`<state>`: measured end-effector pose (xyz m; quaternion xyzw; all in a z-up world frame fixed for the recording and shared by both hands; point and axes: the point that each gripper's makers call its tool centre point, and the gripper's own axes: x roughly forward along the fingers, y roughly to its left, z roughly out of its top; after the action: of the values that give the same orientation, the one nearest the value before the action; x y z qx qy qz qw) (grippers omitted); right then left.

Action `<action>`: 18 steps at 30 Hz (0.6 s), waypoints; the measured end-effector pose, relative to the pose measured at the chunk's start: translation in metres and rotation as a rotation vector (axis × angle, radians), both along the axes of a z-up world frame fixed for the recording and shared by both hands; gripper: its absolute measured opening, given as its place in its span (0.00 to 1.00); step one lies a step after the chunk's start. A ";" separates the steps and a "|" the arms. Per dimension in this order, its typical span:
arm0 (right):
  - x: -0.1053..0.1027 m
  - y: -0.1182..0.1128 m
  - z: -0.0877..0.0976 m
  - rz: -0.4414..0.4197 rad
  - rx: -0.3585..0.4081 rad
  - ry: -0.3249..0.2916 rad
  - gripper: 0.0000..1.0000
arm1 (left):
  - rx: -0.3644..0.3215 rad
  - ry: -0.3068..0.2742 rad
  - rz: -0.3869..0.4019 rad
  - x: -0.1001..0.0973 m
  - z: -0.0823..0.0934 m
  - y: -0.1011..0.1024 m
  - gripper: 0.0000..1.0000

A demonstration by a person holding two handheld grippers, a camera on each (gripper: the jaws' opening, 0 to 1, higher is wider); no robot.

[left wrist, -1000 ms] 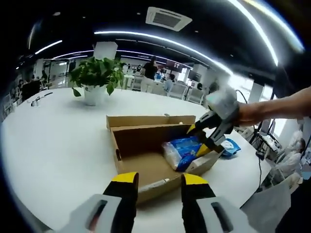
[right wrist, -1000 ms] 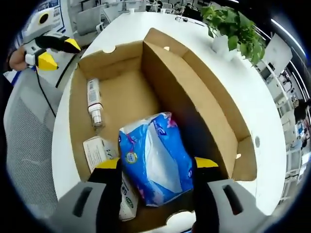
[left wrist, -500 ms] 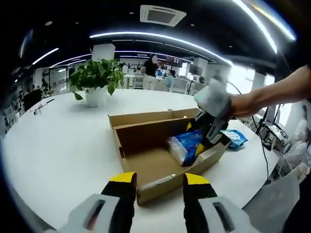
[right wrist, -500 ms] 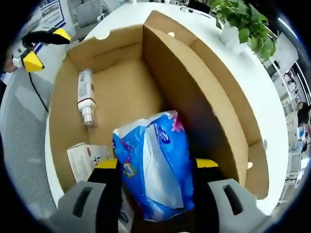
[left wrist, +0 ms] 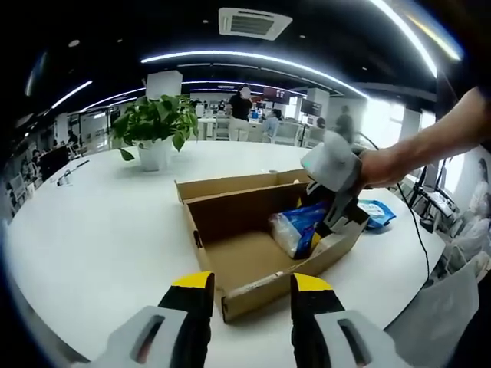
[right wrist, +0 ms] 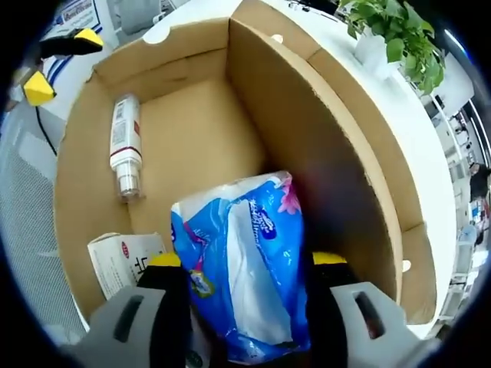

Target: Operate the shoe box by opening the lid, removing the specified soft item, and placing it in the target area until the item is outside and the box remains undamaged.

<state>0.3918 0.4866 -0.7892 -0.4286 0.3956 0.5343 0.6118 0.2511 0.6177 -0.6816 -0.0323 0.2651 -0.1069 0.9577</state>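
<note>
Shoe box (left wrist: pixel 253 253) open on white tabletop (left wrist: pixel 92 230), lid flap standing upright along its far side and walling off that approach. Inside, right gripper (right wrist: pixel 244 264) has its fingers (right wrist: pixel 165 264) either side of the blue tissue pack (right wrist: pixel 242 268), pack pressed close to the tall flap wall. Bottle (right wrist: pixel 123 149) lies along the opposite wall; small white carton (right wrist: pixel 123 261) sits in the near corner just beside the pack. Bare cardboard floor between bottle and flap wall. Left gripper (left wrist: pixel 249 285) hangs outside the box's near edge. Potted plant (left wrist: pixel 153 126) well apart; open tabletop to its side. Another blue pack (left wrist: pixel 377 212) lies just beyond the box.
</note>
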 end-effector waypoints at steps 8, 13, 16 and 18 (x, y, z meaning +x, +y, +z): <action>-0.005 -0.002 0.004 -0.092 0.039 -0.028 0.37 | 0.007 0.001 -0.010 -0.001 0.001 -0.002 0.41; -0.011 0.000 0.012 -0.108 0.062 -0.060 0.31 | 0.008 -0.001 -0.011 -0.001 0.001 -0.002 0.42; -0.020 0.000 0.017 -0.117 0.074 -0.057 0.30 | 0.011 -0.001 -0.015 -0.002 0.001 -0.003 0.42; -0.018 -0.002 0.016 -0.116 0.080 -0.056 0.30 | 0.017 -0.002 -0.018 -0.001 0.001 -0.004 0.42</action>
<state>0.3734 0.4850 -0.7728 -0.3951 0.3808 0.5013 0.6690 0.2497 0.6140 -0.6803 -0.0217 0.2653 -0.1132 0.9572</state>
